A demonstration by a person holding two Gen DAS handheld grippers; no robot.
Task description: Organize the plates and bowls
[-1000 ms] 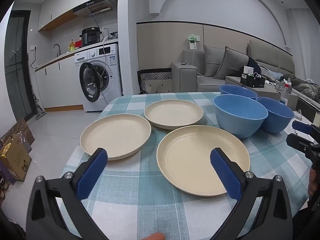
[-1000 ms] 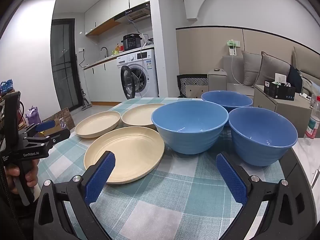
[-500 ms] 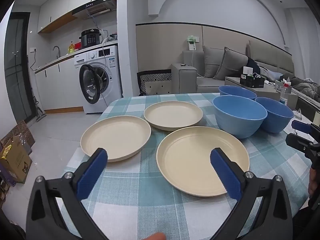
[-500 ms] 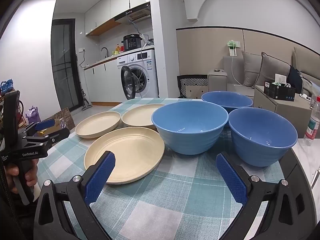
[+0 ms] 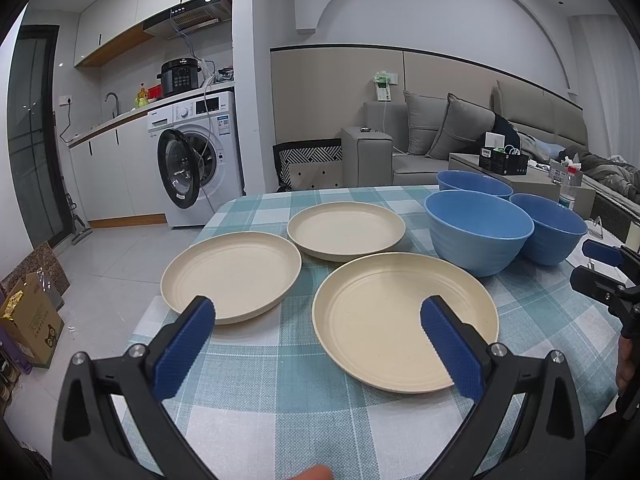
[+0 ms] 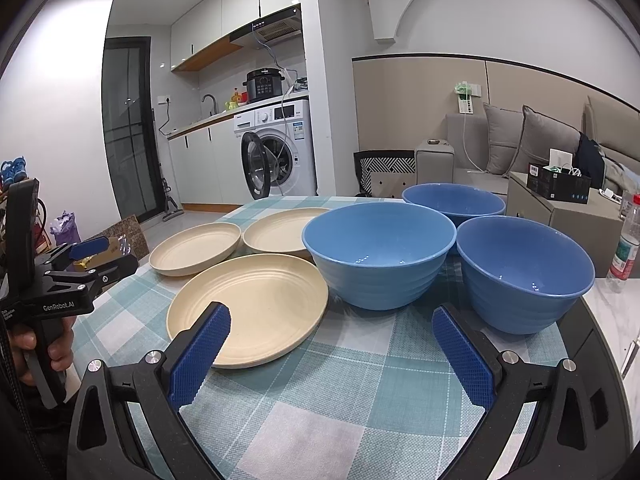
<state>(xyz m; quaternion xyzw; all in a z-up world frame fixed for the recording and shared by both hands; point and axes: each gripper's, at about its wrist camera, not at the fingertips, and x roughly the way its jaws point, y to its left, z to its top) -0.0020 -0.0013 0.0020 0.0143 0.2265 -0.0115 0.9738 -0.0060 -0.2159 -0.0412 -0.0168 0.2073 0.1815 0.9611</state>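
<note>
Nothing moved; round cream plates (image 5: 404, 316), ribbed blue bowls (image 6: 380, 256) on checked cloth (image 6: 320, 420).

Black gripper (image 6: 330, 350) frames, blue ribbed pads (image 6: 200, 354) (silver screws), "GenRobot.AI" marking.

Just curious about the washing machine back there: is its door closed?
No, the washing machine stands with its round door swung open toward the room.
</note>
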